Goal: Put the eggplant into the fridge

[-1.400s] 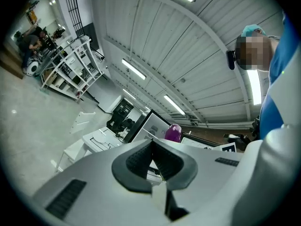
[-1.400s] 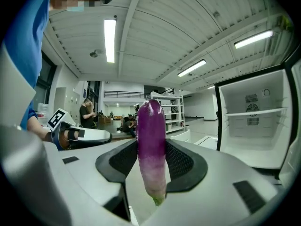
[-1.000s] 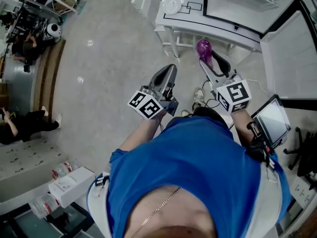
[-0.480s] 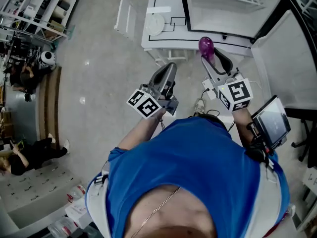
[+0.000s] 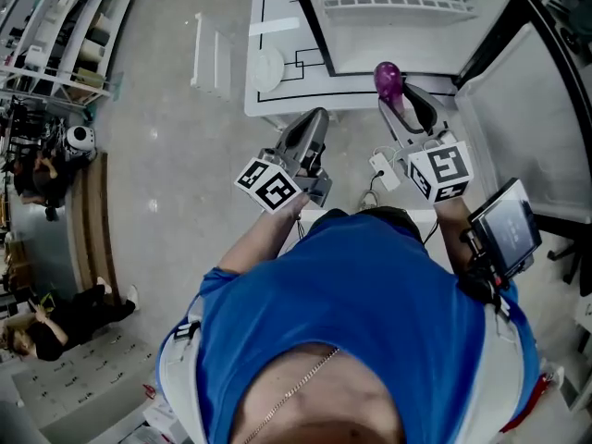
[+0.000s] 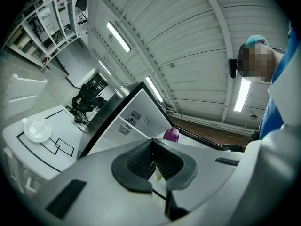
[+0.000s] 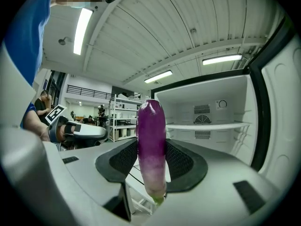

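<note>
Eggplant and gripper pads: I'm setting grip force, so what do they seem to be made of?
The eggplant: smooth, glossy purple skin with a sheen, paling toward its lower end; real or plastic, I cannot tell. The pads of the right gripper, which clamp it: matt black with a fine ribbed texture, likely rubber.

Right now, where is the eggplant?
In the head view, the eggplant is at upper right, clamped in the right tongs. It is held just in front of the open fridge, not yet inside.
</note>
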`<state>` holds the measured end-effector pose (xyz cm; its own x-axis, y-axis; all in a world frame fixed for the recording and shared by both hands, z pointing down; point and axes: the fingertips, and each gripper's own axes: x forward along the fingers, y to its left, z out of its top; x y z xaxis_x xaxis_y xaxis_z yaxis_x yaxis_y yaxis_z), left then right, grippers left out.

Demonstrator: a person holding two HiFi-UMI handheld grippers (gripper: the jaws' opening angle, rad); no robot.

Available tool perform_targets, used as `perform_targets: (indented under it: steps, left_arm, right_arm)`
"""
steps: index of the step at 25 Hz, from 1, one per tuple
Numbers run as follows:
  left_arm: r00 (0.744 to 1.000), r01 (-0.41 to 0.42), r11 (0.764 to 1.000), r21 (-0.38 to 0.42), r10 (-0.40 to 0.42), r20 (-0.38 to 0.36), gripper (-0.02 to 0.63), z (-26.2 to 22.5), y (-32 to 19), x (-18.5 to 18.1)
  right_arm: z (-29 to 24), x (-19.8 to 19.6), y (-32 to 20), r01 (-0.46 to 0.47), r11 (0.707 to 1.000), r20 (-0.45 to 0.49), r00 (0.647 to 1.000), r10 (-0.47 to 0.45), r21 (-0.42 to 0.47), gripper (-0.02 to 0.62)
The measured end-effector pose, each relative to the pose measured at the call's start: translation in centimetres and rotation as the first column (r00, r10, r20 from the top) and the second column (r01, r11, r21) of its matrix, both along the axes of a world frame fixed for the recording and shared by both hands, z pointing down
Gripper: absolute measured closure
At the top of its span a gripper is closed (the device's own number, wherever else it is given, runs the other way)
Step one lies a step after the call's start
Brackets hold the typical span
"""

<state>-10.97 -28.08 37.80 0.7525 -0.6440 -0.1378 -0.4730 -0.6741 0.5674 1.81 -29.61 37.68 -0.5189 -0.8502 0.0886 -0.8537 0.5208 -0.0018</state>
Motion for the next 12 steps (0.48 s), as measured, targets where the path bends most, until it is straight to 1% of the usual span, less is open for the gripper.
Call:
perform_targets:
  steps: [7, 12]
  left_arm:
    - [0.998, -0.069, 0.998, -0.012, 0.069, 0.012, 0.598, -0.8, -3.1, 1.0]
    - [0.991, -0.129, 0.991, -0.021, 0.129, 0.018, 0.598, -0.1, -6.5, 1.5]
  right_arm:
    - [-0.7, 2.2, -2.1, -0.102, 0.995, -0.009, 0.995, 0.102, -0.009, 0.405]
    - [0.2, 3.1, -5.1, -0.18, 0.983, -0.023, 0.983, 0.18, -0.022, 0.405]
